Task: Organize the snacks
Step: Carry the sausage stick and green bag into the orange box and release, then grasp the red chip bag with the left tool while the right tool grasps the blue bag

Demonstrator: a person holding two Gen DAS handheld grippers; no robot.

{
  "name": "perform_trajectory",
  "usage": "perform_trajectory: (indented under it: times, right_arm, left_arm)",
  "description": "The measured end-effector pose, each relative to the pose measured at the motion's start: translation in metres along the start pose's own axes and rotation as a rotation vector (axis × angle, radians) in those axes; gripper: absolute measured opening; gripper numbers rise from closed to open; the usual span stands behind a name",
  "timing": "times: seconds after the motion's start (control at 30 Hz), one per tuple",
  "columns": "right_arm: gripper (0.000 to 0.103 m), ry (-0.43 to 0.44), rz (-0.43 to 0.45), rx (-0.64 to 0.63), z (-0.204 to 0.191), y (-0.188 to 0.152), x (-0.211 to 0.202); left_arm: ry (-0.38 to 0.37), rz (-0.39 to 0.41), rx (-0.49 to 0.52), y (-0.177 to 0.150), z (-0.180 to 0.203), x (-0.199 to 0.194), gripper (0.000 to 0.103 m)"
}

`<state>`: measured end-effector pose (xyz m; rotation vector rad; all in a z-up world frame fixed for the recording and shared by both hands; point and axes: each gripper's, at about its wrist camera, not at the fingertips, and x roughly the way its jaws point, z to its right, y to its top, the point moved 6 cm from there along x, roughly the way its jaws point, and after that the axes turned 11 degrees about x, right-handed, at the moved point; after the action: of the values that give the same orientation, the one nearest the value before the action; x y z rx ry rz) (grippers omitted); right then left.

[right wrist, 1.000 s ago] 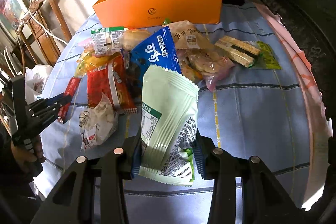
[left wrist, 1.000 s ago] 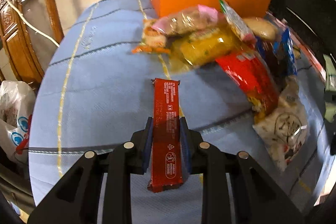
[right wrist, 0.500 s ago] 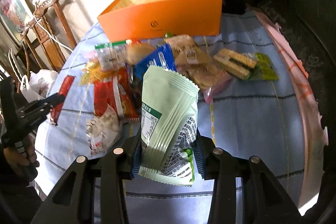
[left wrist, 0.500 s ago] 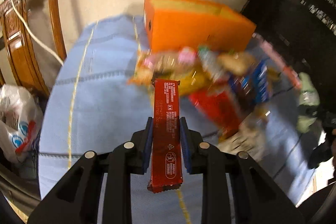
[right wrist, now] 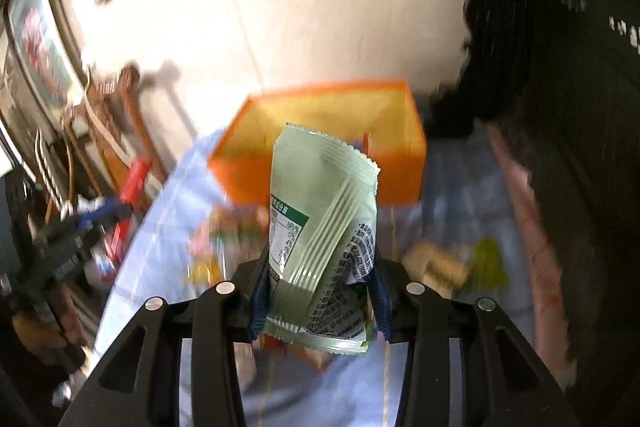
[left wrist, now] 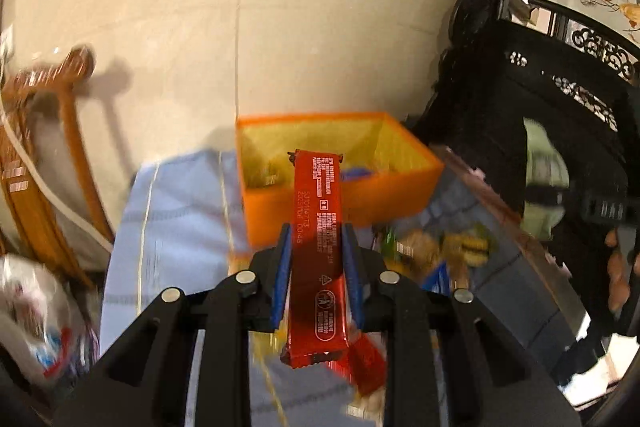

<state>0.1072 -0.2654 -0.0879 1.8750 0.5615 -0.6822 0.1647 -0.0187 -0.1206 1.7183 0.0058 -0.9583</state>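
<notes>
My left gripper is shut on a long red snack bar and holds it raised in front of the open orange box. My right gripper is shut on a pale green snack packet, also raised, with the orange box behind it. Loose snack packets lie blurred on the blue tablecloth below. The left gripper with the red bar shows at the left of the right wrist view.
A wooden chair stands left of the table. Dark carved furniture rises on the right. A white plastic bag sits low at the left. A cream wall is behind the box.
Both grippers have lifted and tilted up toward the orange box, keeping their snacks. The box's inside now shows and the snack pile has dropped low in both views.
</notes>
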Motion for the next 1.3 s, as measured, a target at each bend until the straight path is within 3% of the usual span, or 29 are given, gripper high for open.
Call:
perform_trajectory:
  times: [0.27, 0.4, 0.43, 0.47, 0.5, 0.53, 0.57, 0.6, 0.77, 0.9, 1.1, 1.3]
  right_arm:
    - [0.042, 0.027, 0.102, 0.0, -0.018, 0.122, 0.024]
    - [0.042, 0.02, 0.108, -0.056, -0.029, 0.158, 0.055]
    - [0.043, 0.027, 0.108, -0.068, -0.031, 0.166, 0.066]
    - [0.052, 0.036, 0.099, -0.084, -0.032, 0.171, 0.078]
    - [0.058, 0.022, 0.079, -0.098, -0.031, 0.173, 0.09]
    - [0.071, -0.016, 0.057, -0.109, -0.029, 0.169, 0.102]
    - [0.073, -0.073, 0.042, -0.121, -0.022, 0.166, 0.115]
    - [0.073, -0.083, 0.032, -0.122, -0.018, 0.163, 0.119]
    - [0.073, -0.118, -0.037, -0.112, 0.009, 0.116, 0.132]
    - [0.073, -0.128, -0.121, -0.024, 0.039, 0.051, 0.126]
    - [0.074, -0.098, -0.257, -0.05, 0.028, -0.059, 0.107]
    - [0.074, -0.082, -0.333, -0.111, 0.011, -0.119, 0.099]
  left_arm:
    - [0.012, 0.062, 0.01, 0.101, -0.016, 0.056, 0.023]
    - [0.044, 0.063, 0.022, 0.137, -0.028, 0.094, 0.023]
    - [0.056, 0.055, 0.018, 0.142, -0.033, 0.106, 0.023]
    - [0.064, 0.04, 0.012, 0.145, -0.037, 0.118, 0.024]
    - [0.067, 0.03, 0.001, 0.146, -0.042, 0.126, 0.037]
    - [0.075, 0.001, -0.038, 0.141, -0.051, 0.142, 0.074]
    - [0.085, -0.013, -0.063, 0.136, -0.058, 0.147, 0.085]
    - [0.103, -0.015, -0.091, 0.126, -0.065, 0.151, 0.086]
    - [0.097, -0.067, -0.053, 0.08, -0.062, 0.148, 0.086]
    - [0.059, -0.11, -0.044, 0.028, -0.044, 0.126, 0.087]
    - [-0.029, -0.191, 0.007, -0.067, 0.009, 0.083, 0.087]
    - [-0.079, -0.237, 0.003, -0.118, 0.048, 0.073, 0.086]
